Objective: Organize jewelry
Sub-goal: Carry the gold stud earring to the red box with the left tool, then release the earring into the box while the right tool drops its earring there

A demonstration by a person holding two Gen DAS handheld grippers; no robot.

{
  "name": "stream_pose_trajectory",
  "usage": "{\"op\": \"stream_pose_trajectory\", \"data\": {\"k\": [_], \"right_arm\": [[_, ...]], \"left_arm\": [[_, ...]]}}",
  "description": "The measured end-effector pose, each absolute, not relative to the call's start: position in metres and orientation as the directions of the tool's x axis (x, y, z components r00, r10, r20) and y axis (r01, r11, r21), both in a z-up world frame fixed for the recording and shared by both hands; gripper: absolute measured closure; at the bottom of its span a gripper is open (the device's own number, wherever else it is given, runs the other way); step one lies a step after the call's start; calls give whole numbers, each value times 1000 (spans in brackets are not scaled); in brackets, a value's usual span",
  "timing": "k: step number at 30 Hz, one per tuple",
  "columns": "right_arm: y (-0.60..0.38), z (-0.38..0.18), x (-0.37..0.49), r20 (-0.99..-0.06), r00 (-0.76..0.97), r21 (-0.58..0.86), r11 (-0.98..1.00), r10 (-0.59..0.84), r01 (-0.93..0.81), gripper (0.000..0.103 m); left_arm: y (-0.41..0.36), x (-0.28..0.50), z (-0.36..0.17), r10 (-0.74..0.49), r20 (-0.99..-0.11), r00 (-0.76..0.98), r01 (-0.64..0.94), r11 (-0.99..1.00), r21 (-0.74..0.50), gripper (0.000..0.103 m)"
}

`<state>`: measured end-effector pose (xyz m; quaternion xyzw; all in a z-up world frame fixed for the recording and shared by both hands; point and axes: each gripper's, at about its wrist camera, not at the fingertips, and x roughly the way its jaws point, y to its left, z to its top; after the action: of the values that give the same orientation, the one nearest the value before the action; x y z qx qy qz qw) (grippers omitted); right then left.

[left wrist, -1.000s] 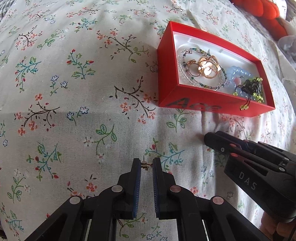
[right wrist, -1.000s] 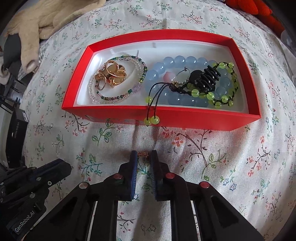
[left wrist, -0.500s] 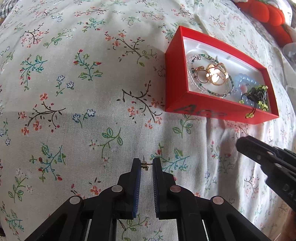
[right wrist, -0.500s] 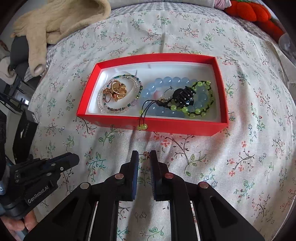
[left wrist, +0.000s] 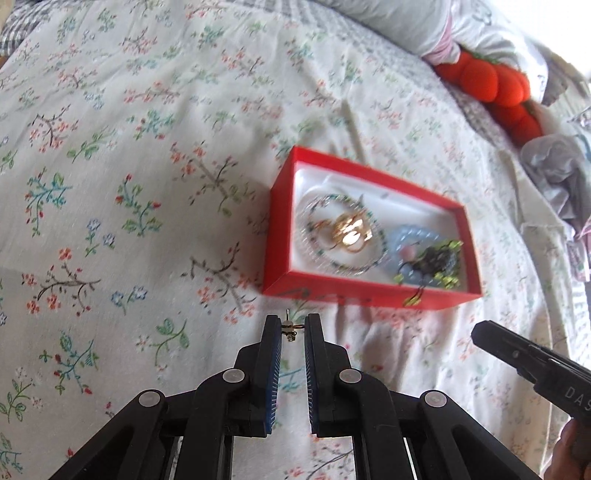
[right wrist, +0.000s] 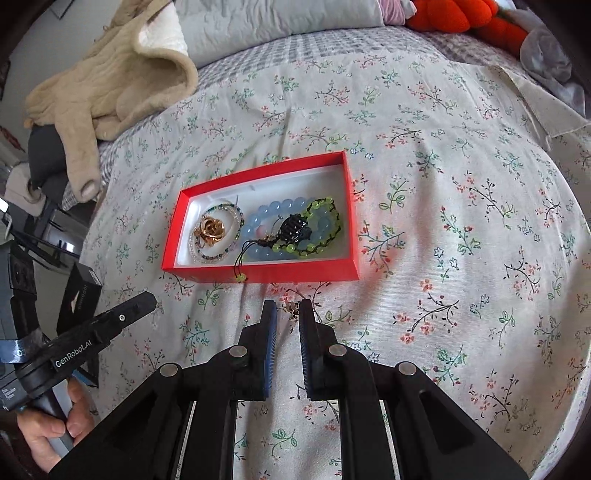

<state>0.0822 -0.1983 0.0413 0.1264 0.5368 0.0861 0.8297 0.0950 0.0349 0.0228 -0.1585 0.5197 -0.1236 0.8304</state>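
Observation:
A red box lies on the flowered bedspread. It holds gold rings, a thin beaded bracelet, a blue bead bracelet and a green bead bracelet with a black cord. My left gripper hangs above the cloth just before the box's near left corner, shut on a small gold earring. My right gripper hovers before the box's front wall, shut on a second small earring. Each gripper shows in the other's view.
A beige knitted garment lies at the bed's far left, with a grey pillow behind it. An orange plush and crumpled cloth sit far right. A black carton stands beside the bed. A hand grips the left handle.
Both grippers have risen off the bedspread with their earrings still pinched, so the red box looks smaller and farther. The right gripper also drew back and to the right.

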Motion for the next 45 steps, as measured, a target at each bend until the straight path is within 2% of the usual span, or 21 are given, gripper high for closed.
{"op": "stream_pose_trajectory", "data": {"k": [9, 25, 27, 29, 34, 41, 45], "right_arm": [[-209, 51, 84, -846, 445, 332, 943, 292, 12, 90], [-210, 48, 88, -843, 452, 338, 941, 293, 21, 90], [-211, 48, 88, -842, 453, 340, 940, 293, 24, 90], [-213, 48, 87, -840, 457, 343, 939, 293, 27, 90], [-213, 52, 88, -830, 476, 343, 939, 290, 26, 90], [-204, 55, 101, -815, 502, 338, 941, 291, 3, 90], [-197, 52, 112, -808, 508, 341, 940, 297, -8, 90]], "left_arm": [[19, 99, 39, -404, -753, 519, 109, 905, -410, 96], [-11, 121, 22, -408, -745, 527, 93, 900, -426, 95], [-13, 122, 22, -409, -749, 521, 94, 900, -426, 92], [-14, 121, 23, -399, -756, 519, 93, 905, -415, 79], [-8, 115, 28, -362, -774, 520, 68, 921, -385, 76], [4, 104, 31, -223, -824, 521, 14, 967, -253, 63], [10, 104, 27, -186, -838, 512, 7, 977, -213, 58]]}}
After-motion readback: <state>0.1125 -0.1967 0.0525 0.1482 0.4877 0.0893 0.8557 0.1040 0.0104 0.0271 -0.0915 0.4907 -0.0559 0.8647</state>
